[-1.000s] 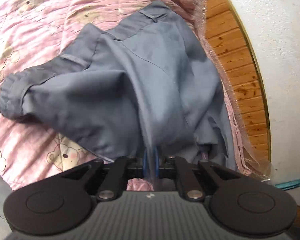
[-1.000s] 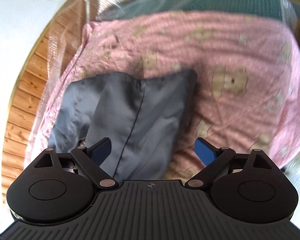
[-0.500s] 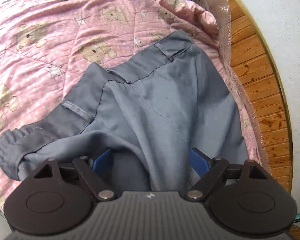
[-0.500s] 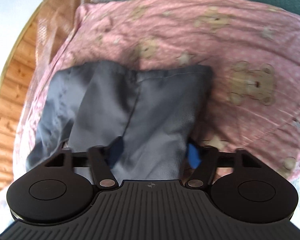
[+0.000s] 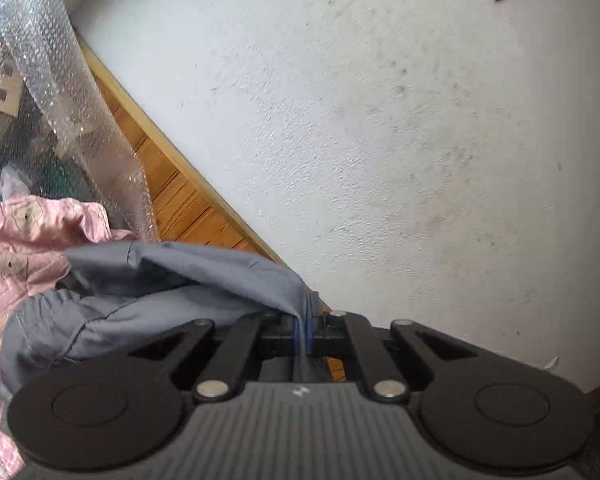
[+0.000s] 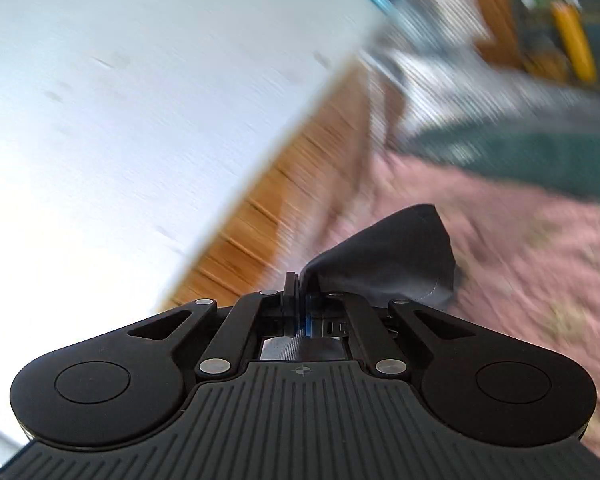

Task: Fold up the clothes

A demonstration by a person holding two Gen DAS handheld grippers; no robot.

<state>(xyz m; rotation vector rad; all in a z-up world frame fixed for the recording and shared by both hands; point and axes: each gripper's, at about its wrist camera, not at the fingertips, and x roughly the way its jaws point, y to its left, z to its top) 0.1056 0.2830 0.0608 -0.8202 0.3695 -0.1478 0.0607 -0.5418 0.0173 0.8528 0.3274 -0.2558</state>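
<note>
Currently clamped: left claw (image 5: 305,326) pinched tight on a gathered edge of the grey garment (image 5: 148,300), with cloth fed between the blue pads and running back under the claw body. Likewise clamped: right claw (image 6: 300,314), narrowed onto another part of the same grey garment (image 6: 396,256), a peak of fabric rising just beyond the pads. Both views tilted up toward the white wall (image 5: 380,120) and the wooden panelling (image 5: 180,200), which suggests a lift of the cloth off the bed rather than a press onto it. Bulk of the garment draped to the left in the left wrist view, sagging onto the pink bear-print quilt (image 5: 16,240); lower part hidden behind the claw body. Two separate holds most likely serve to spread the fabric under its own weight, so creases fall out and an edge can be carried over for a fold. Heavy motion blur in the right wrist view; exact seam or hem held there not discernible. Bubble wrap (image 5: 60,80) standing against the panelling, apart from the garment. Fold stage not determinable from these views.
</note>
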